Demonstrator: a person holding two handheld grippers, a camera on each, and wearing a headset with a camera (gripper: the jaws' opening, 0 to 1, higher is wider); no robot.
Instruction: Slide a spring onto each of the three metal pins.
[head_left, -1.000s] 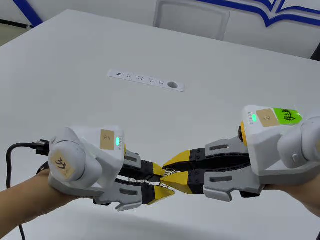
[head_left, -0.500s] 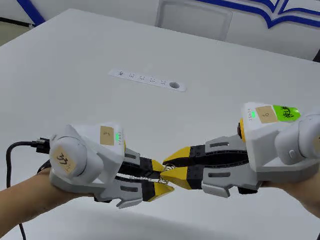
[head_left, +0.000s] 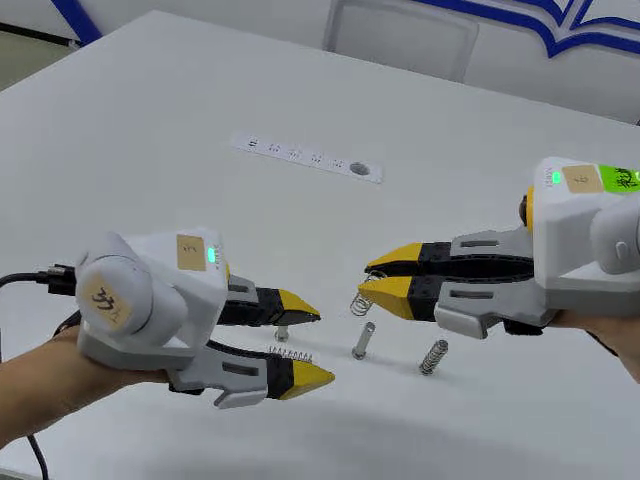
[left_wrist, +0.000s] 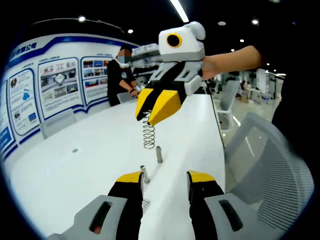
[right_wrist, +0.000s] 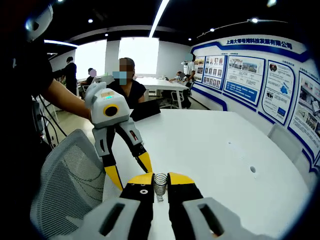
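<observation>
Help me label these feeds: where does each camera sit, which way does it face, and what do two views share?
Head view: on the headset, looking forward and down at the table; both forearms, left gripper and right gripper show.
Left gripper view: on the left gripper, looking along its open jaws at the right gripper and its hand.
Right gripper view: on the right gripper, looking past jaws shut on a spring toward the left gripper.
Shared: both gripper views show the spring.

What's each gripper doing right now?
Left gripper: open, holding nothing.
Right gripper: shut on a spring.
</observation>
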